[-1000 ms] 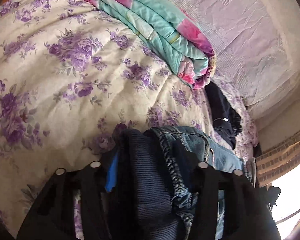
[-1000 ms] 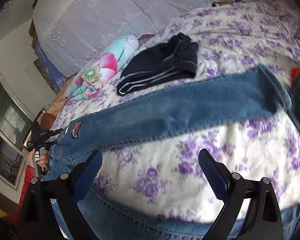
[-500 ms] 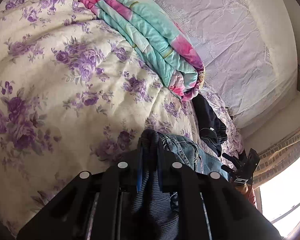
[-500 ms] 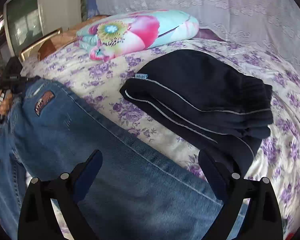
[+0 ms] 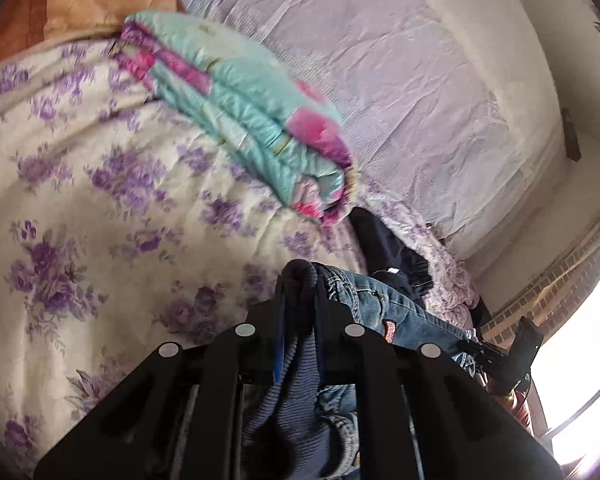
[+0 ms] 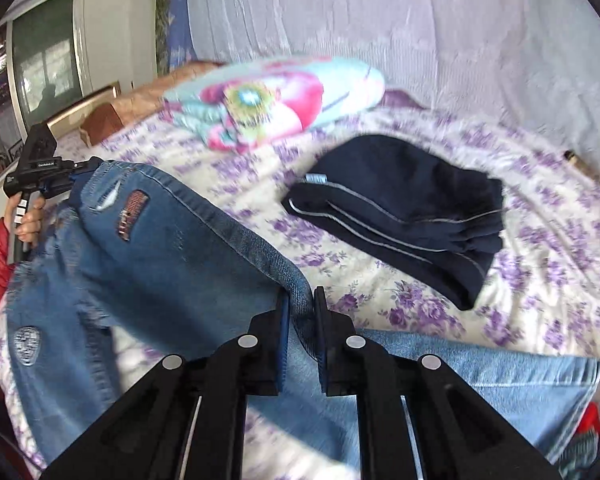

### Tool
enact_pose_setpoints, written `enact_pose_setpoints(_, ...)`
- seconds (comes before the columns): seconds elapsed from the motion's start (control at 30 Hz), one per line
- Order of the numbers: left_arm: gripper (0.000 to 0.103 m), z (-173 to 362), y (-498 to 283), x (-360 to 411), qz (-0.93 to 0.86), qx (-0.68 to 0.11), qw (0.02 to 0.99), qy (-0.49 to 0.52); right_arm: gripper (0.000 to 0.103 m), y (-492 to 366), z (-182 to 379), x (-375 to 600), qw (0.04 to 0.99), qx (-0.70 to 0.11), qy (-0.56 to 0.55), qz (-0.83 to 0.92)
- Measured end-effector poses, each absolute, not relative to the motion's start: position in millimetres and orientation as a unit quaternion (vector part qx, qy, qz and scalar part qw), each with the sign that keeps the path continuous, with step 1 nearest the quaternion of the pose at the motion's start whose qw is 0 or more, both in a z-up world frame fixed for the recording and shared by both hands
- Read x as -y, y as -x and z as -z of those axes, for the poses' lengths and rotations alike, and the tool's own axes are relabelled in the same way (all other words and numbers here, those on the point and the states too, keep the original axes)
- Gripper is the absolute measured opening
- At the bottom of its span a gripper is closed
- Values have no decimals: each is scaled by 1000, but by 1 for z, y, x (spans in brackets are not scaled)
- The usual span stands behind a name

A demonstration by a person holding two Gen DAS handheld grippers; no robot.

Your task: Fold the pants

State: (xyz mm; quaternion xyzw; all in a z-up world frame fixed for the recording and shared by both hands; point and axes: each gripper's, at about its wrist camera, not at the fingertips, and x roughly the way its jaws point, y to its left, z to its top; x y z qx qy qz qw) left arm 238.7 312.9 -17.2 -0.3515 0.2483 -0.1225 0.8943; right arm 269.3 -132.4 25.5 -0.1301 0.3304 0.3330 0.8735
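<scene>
The left gripper [image 5: 299, 300] has its fingers pressed narrow on the dark ribbed waistband of the jeans [image 5: 384, 308], which bunches between them and hangs down near the camera. The right gripper [image 6: 300, 312] is likewise clamped on a fold of the jeans' leg [image 6: 188, 256], the denim edge pinched between its fingers. The jeans are blue, with patches and a lighter hem spread to the right, lying across the flowered bedspread [image 6: 560, 240]. Farther off lie folded dark trousers [image 6: 404, 208] and a folded turquoise-and-pink quilt [image 6: 276, 100].
</scene>
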Motion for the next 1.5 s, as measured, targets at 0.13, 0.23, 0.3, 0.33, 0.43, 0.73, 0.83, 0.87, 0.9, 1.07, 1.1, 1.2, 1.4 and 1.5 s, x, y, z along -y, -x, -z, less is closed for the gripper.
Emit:
enact_pose_setpoints(0.13, 11, -1, -184, -299, 161, -187, 896, 368, 12, -203, -34, 161, 889, -308, 103, -324)
enact_pose_setpoints(0.23, 17, 8, -140, -292, 165, -189, 888, 385, 12, -157, -15, 180, 886, -320, 76, -326)
enact_pose_setpoints(0.3, 30, 21, -114, -295, 141, -206, 878, 409, 12, -136, 4, 191, 881, -337, 54, -328)
enact_pose_setpoints(0.33, 33, 31, -101, -299, 125, -214, 868, 431, 12, -128, 13, 193, 879, -344, 48, -328)
enact_pose_setpoints(0.43, 39, 53, -65, -303, 114, -218, 836, 491, 12, -119, 41, 197, 869, -370, 20, -328)
enact_pose_setpoints(0.73, 53, 54, -68, -279, 94, -234, 811, 528, 12, -120, 57, 210, 856, -380, -54, -347)
enact_pose_setpoints(0.83, 53, 56, -87, -276, 79, -268, 803, 527, 12, -123, 59, 210, 852, -385, -61, -349)
enact_pose_setpoints(0.87, 53, 59, -93, -274, 62, -284, 803, 520, 13, -124, 60, 211, 851, -387, -63, -350)
enact_pose_setpoints(0.9, 53, 59, -99, -271, 48, -294, 806, 512, 13, -124, 60, 211, 850, -387, -65, -350)
enact_pose_setpoints(1.07, 53, 55, -99, -267, 29, -294, 814, 500, 19, -114, 49, 201, 868, -371, -20, -329)
enact_pose_setpoints(1.1, 53, 55, -99, -269, 31, -291, 811, 506, 29, -109, 43, 196, 876, -355, 6, -326)
enact_pose_setpoints(1.2, 53, 58, -98, -273, 39, -290, 804, 517, 58, -87, 24, 176, 894, -292, 101, -326)
enact_pose_setpoints(1.4, 53, 57, -100, -271, 41, -293, 805, 514, 57, -100, 33, 141, 876, -300, 199, -321)
enact_pose_setpoints(1.5, 37, 58, -105, -273, 44, -299, 799, 520, 17, -112, 43, 127, 871, -305, 237, -304)
